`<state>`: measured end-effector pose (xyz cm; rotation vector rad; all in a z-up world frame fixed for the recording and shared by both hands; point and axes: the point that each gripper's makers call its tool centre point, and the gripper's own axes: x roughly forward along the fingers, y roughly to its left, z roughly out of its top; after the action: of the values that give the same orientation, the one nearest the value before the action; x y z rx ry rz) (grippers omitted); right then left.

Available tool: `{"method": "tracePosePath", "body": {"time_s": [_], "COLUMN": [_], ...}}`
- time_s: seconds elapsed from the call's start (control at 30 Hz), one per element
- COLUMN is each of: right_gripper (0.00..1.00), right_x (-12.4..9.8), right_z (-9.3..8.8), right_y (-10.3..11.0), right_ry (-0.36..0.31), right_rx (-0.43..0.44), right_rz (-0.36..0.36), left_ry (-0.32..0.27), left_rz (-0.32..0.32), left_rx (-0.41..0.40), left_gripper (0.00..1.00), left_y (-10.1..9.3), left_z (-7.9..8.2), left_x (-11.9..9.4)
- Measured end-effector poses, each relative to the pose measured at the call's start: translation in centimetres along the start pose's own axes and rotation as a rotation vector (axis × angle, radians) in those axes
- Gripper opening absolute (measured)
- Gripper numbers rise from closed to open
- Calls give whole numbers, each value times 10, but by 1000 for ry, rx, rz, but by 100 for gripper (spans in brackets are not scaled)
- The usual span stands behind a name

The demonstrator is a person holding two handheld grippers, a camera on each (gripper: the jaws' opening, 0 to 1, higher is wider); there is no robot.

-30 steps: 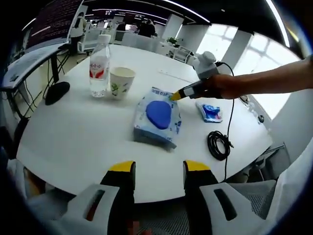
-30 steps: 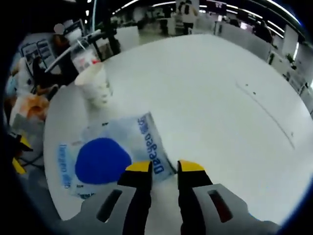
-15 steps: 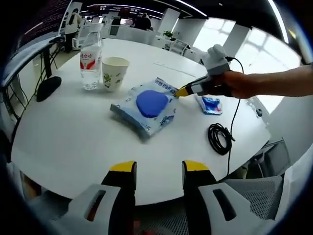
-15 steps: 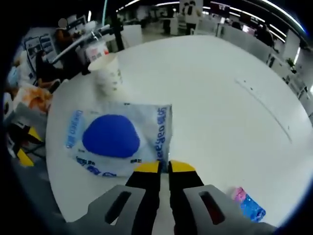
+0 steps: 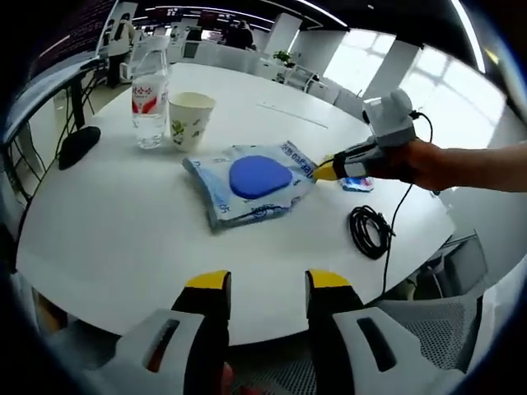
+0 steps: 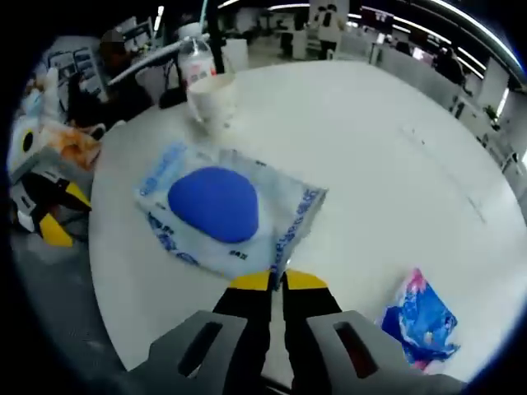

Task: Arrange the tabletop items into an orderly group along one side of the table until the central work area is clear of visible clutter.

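A: Starting with the left gripper view: our left tool (image 5: 257, 284) hovers off the surface (image 5: 107, 239) edge, jaws apart, holding nothing. The wipes pack (image 5: 251, 183) has swung round since half a second back, its corner dragged toward the right tool (image 5: 325, 170). Bottle (image 5: 149, 90) and paper cup (image 5: 188, 120) stand together at the far side; black cable (image 5: 368, 232) lies near the edge.

B: Right gripper view: our right tool (image 6: 275, 282) is clamped on the wipes pack (image 6: 226, 210) corner, jaws nearly touching. Small blue packet (image 6: 420, 319) now sits beside us. We judge the pack is being pulled off centre, so clearing has begun.
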<state>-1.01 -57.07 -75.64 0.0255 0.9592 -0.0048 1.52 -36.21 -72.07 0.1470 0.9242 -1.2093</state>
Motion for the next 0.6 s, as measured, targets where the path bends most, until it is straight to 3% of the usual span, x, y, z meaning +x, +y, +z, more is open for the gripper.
{"method": "tracePosePath", "body": {"time_s": [0.6], "right_gripper": [3], "right_x": [-30], "right_z": [-45], "right_y": [54], "right_ry": [-43], "right_rx": [182], "right_rz": [5], "left_ry": [-6], "left_rz": [36], "left_rx": [-6], "left_gripper": [31], "left_y": [21], "left_z": [4], "left_x": [-1]}}
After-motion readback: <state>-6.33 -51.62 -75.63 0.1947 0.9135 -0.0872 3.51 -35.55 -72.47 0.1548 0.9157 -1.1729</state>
